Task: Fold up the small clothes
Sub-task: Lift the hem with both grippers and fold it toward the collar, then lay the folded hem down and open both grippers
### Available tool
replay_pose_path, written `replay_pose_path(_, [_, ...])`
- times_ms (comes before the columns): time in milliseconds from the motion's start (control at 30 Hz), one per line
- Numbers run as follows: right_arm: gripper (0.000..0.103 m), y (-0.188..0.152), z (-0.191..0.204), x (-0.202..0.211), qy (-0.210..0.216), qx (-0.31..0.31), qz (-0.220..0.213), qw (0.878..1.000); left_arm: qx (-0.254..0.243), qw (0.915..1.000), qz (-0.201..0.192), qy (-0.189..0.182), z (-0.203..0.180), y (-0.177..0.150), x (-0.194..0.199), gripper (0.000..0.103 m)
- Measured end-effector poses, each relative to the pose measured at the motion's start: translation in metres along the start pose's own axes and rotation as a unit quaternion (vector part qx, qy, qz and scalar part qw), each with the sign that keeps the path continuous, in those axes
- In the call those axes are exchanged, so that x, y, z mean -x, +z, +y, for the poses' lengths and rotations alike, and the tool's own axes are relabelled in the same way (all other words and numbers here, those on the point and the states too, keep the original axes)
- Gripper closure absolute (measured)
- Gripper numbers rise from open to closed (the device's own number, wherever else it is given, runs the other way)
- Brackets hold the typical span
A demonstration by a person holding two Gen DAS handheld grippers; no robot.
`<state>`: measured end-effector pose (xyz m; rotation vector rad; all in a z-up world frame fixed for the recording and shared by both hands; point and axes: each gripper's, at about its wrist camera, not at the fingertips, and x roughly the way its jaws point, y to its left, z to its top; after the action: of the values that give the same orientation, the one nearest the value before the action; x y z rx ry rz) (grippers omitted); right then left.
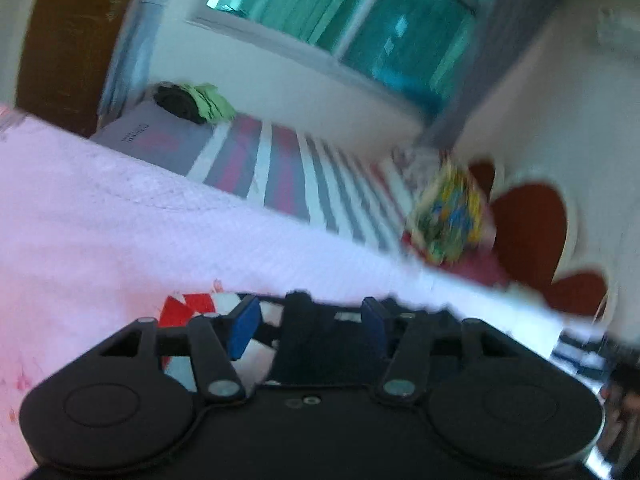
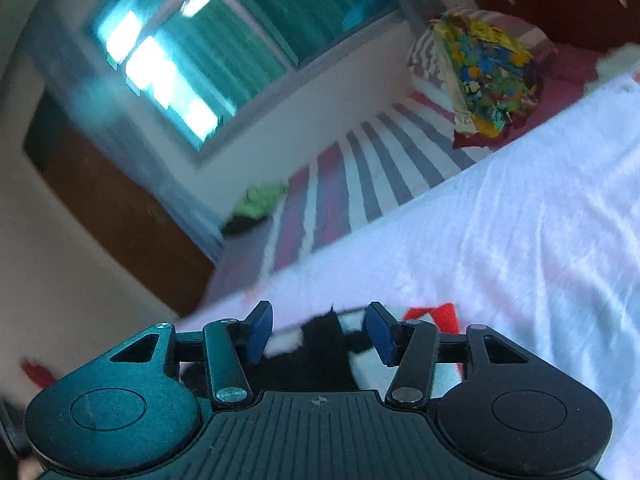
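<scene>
A small garment in black, white and red (image 1: 304, 340) lies on the pale pink sheet (image 1: 100, 220) just under my left gripper (image 1: 310, 326). The left jaws stand apart with the black part of the cloth between the blue pads (image 1: 245, 328), not pinched. In the right wrist view the same garment (image 2: 324, 344) lies under my right gripper (image 2: 320, 334), its red edge (image 2: 436, 316) showing to the right. The right jaws stand apart too, blue pads (image 2: 258, 332) clear of the cloth. Both views are motion-blurred.
The sheet (image 2: 500, 240) covers a bed with a striped red, grey and white cover (image 1: 288, 168). A colourful bundle (image 2: 484, 80) sits by a dark red headboard (image 1: 532, 224). Black and green clothes (image 1: 192, 102) lie by the wall under a window (image 2: 192, 56).
</scene>
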<state>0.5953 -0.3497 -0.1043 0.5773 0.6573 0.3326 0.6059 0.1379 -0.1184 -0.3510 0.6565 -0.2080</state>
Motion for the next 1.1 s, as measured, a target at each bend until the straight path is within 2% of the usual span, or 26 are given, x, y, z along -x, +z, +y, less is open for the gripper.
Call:
replay_pose_path(133, [0.053, -0.017, 0.02, -0.03, -0.024, 0.069, 0.055, 0.996, -0.078, 0.9945, 0.06, 0.037, -0.014, -0.004, -0.019, 0.052])
replay_pose_path(167, [0.063, -0.022, 0.025, -0.038, -0.045, 0.096, 0.074, 0.992, -0.096, 0.9917, 0.068, 0.051, -0.017, -0.008, -0.023, 0.054])
replay_pose_path(233, [0.07, -0.039, 0.033, -0.049, -0.071, 0.145, 0.078, 0.984, -0.121, 0.9883, 0.064, 0.068, -0.019, -0.017, -0.025, 0.065])
replay_pose_path(267, [0.085, -0.045, 0.039, -0.05, -0.078, 0.168, 0.072, 0.98, -0.127, 0.9873, 0.058, 0.075, -0.02, -0.02, -0.024, 0.075])
replay_pose_path(300, [0.096, -0.05, 0.043, -0.05, -0.08, 0.182, 0.069, 0.978, -0.129, 0.9877, 0.053, 0.07, -0.022, -0.022, -0.023, 0.091])
replay_pose_path(333, [0.1, -0.055, 0.046, -0.05, -0.079, 0.19, 0.065, 0.976, -0.132, 0.9878, 0.047, 0.069, -0.025, -0.023, -0.02, 0.093])
replay_pose_path(367, [0.1, -0.057, 0.048, -0.052, -0.084, 0.201, 0.059, 0.974, -0.137, 0.9871, 0.038, 0.073, -0.028, -0.023, -0.018, 0.099])
replay_pose_path(467, [0.1, -0.059, 0.048, -0.043, -0.098, 0.207, 0.012, 0.973, -0.153, 0.986, -0.017, 0.064, -0.042, -0.02, 0.001, 0.099])
replay_pose_path(533, [0.1, -0.054, 0.044, -0.036, -0.102, 0.188, -0.014, 0.977, -0.159, 0.9842, -0.036, 0.07, -0.045, -0.015, 0.005, 0.099])
replay_pose_path(600, [0.1, -0.054, 0.041, -0.037, -0.116, 0.183, -0.014, 0.976, -0.156, 0.9834, -0.037, 0.086, -0.043, -0.011, 0.002, 0.099])
replay_pose_path(700, [0.1, -0.06, 0.028, -0.054, -0.141, 0.17, 0.017, 0.975, -0.141, 0.985, -0.009, 0.099, -0.031, -0.013, -0.014, 0.098])
replay_pose_path(767, [0.1, -0.064, 0.021, -0.063, -0.144, 0.155, 0.03, 0.977, -0.141, 0.9841, 0.015, 0.108, -0.027, -0.02, -0.029, 0.098])
replay_pose_path(833, [0.1, -0.06, 0.02, -0.061, -0.146, 0.147, 0.034, 0.978, -0.147, 0.9825, 0.025, 0.112, -0.031, -0.019, -0.033, 0.092])
replay_pose_path(867, [0.099, -0.058, 0.021, -0.06, -0.147, 0.147, 0.039, 0.977, -0.15, 0.9816, 0.03, 0.114, -0.033, -0.018, -0.034, 0.081])
replay_pose_path(900, [0.099, -0.053, 0.023, -0.055, -0.15, 0.154, 0.042, 0.976, -0.145, 0.9816, 0.028, 0.121, -0.033, -0.016, -0.031, 0.058])
replay_pose_path(933, [0.097, -0.051, 0.029, -0.047, -0.153, 0.169, 0.037, 0.973, -0.138, 0.9826, 0.019, 0.123, -0.033, -0.014, -0.025, 0.049])
replay_pose_path(1000, [0.081, -0.053, 0.05, -0.031, -0.147, 0.208, 0.009, 0.967, -0.135, 0.9855, -0.02, 0.101, -0.038, -0.014, -0.002, 0.048])
replay_pose_path(1033, [0.057, -0.054, 0.06, -0.029, -0.132, 0.214, 0.004, 0.968, -0.138, 0.9861, -0.026, 0.09, -0.043, -0.014, 0.005, 0.048])
replay_pose_path(1100, [0.053, -0.061, 0.079, -0.036, -0.082, 0.22, 0.021, 0.972, -0.136, 0.9882, -0.023, 0.066, -0.062, -0.016, 0.005, 0.049])
